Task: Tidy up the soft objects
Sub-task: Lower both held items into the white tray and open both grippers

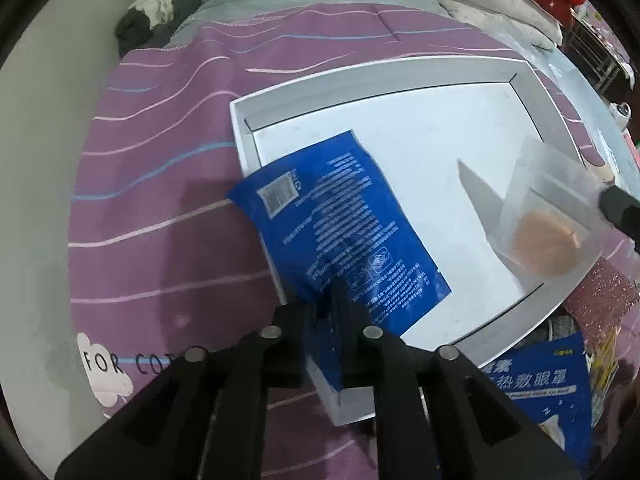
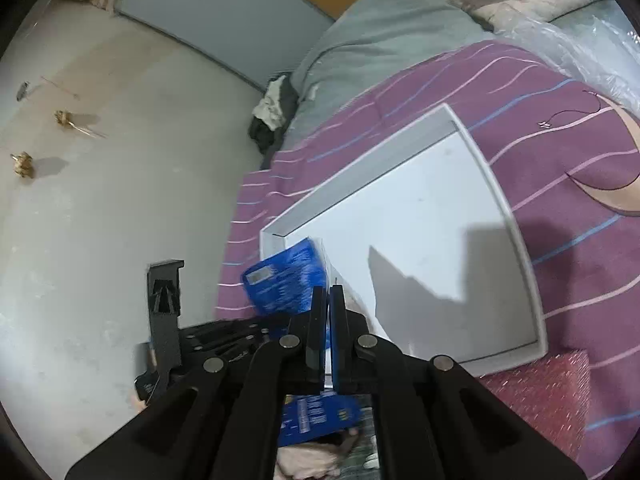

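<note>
The blue sachet [image 1: 340, 220] looks light, thin and floppy, a flat foil-like packet that will likely bend and slide on a smooth surface, so I'd take it by an edge or corner, pinching flat across the seam rather than the printed middle. It's glossy deep blue, covered in small white print with a barcode panel near one corner, and it lies half in the white tray [image 1: 400, 72], draped over the tray's near-left wall with its far part on the tray floor. The left gripper [image 1: 326, 304] sits right at the sachet's near edge, its jaws slightly parted around the foil; whether the pads actually press on it I can't tell. Over on the right, the clear pouch [image 1: 556, 208] with a peach-coloured pad inside hangs above the tray's right side, pinched at its corner by the right gripper [image 2: 329, 300], whose jaws are clamped tight together. A 2nd blue sachet [image 1: 548, 384] lies just outside the tray, beside a pink glittery thing [image 1: 600, 300], all on the purple striped bedspread [image 1: 160, 160].
</note>
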Demonstrator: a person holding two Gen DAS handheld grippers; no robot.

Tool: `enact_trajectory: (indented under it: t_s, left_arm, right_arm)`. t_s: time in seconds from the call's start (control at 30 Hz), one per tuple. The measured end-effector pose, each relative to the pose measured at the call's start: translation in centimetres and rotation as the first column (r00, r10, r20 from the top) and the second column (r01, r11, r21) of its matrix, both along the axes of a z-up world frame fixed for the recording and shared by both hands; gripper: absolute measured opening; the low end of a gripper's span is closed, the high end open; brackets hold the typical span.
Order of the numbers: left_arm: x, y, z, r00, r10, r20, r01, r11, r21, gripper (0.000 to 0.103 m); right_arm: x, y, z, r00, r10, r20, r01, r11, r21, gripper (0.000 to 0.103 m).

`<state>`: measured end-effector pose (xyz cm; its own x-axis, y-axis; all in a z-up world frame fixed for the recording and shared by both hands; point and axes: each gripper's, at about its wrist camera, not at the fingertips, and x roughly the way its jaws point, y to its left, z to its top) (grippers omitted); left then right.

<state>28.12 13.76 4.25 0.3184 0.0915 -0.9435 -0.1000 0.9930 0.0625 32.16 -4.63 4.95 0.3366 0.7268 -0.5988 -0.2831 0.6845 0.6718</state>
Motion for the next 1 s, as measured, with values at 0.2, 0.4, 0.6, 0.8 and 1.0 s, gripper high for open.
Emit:
enact_trajectory:
  t_s: [0.2, 0.4, 0.6, 0.8, 1.0]
  left_arm:
    - [-1.4, -1.6, 0.8, 1.0, 0.018, 0.002, -0.017, 0.999, -0.034, 0.045]
    - [-3.0, -1.6, 4.0, 0.989, 0.066, 0.13, -0.06, 0.997, -0.051, 0.045]
    - [-0.4, -2.8, 4.0, 0.992, 0.057, 0.111, -0.018, 0.947, -0.322, 0.018]
    - [2.3, -4.6, 0.1, 0.989, 0.132, -0.065, -0.147, 0.917, -0.371, 0.003]
    - [3.3, -4.0, -3.2, 0.954, 0.198, -0.227, -0.276, 0.875, -0.397, 0.001]
  right_arm:
    - [0.2, -0.2, -0.2, 0.999, -0.003, 0.037, 0.005, 0.999, -0.055, 0.0]
    - [0.6, -0.6, 0.3, 0.998, 0.0, 0.069, 0.004, 0.998, -0.07, 0.0]
    - [0.8, -1.0, 0.2, 0.996, -0.024, 0.085, 0.035, 0.99, -0.14, 0.0]
    - [0.4, -0.9, -0.9, 0.992, -0.051, 0.117, 0.083, 0.952, -0.294, 0.0]
    - [-0.5, 0.8, -2.9, 0.992, 0.0, 0.124, 0.053, 0.904, -0.424, 0.0]
